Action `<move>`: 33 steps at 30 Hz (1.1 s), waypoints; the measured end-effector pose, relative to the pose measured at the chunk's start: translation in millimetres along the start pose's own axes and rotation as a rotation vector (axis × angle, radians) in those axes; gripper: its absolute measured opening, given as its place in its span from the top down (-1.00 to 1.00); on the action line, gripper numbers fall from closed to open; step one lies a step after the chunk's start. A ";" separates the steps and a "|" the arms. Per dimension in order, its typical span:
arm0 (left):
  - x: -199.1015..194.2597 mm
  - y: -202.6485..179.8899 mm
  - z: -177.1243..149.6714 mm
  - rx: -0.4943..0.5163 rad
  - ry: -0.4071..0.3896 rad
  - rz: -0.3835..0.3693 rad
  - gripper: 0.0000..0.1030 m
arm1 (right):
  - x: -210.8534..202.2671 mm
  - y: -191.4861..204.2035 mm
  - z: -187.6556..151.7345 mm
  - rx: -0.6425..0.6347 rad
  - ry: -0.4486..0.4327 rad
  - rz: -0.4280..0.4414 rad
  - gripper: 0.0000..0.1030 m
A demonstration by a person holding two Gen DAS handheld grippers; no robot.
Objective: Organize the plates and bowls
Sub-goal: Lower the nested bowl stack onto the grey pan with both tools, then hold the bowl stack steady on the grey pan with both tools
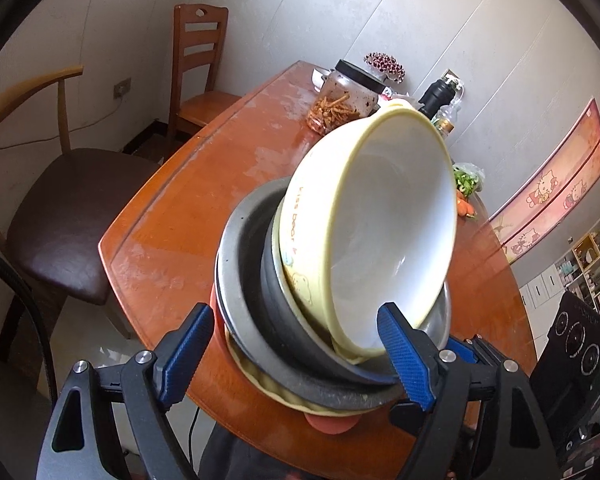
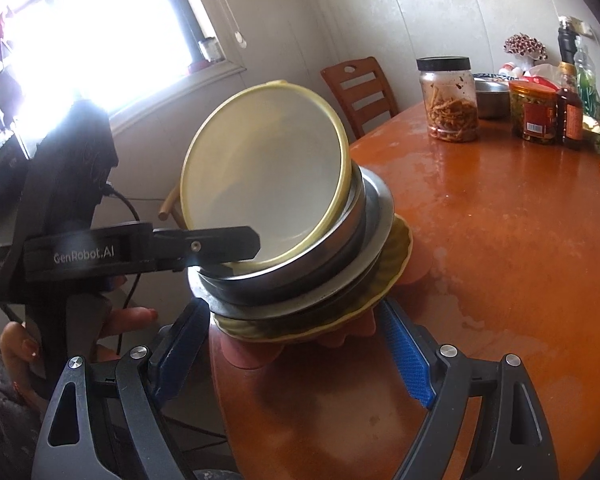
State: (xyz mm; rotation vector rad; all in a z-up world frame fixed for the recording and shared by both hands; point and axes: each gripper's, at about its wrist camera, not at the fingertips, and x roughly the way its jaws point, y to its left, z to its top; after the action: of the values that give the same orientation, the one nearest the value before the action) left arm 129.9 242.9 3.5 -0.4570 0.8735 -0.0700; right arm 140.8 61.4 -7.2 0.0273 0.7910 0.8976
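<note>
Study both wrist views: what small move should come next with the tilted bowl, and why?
Probably ease the left gripper down so the yellow bowl settles flat; it leans steeply in the metal bowl on the stack, one finger inside its rim.

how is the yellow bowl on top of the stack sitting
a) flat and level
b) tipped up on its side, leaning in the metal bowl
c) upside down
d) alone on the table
b: the yellow bowl stands steeply tilted, its lower rim resting in the metal bowl.
</note>
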 end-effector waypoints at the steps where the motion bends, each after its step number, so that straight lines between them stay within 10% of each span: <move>1: 1.5 -0.3 0.8 0.001 0.004 0.003 -0.62 | 1.7 0.2 0.2 -0.004 0.003 -0.008 -0.69; 33: 25.0 -11.6 14.4 0.074 0.053 0.031 -0.66 | 19.0 -4.5 0.4 -0.012 0.031 0.000 -0.74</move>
State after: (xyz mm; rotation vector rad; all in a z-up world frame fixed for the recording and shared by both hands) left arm 158.3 231.5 -1.8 -0.3736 0.9268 -0.0865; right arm 151.2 72.1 -20.0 0.0028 0.8138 0.9047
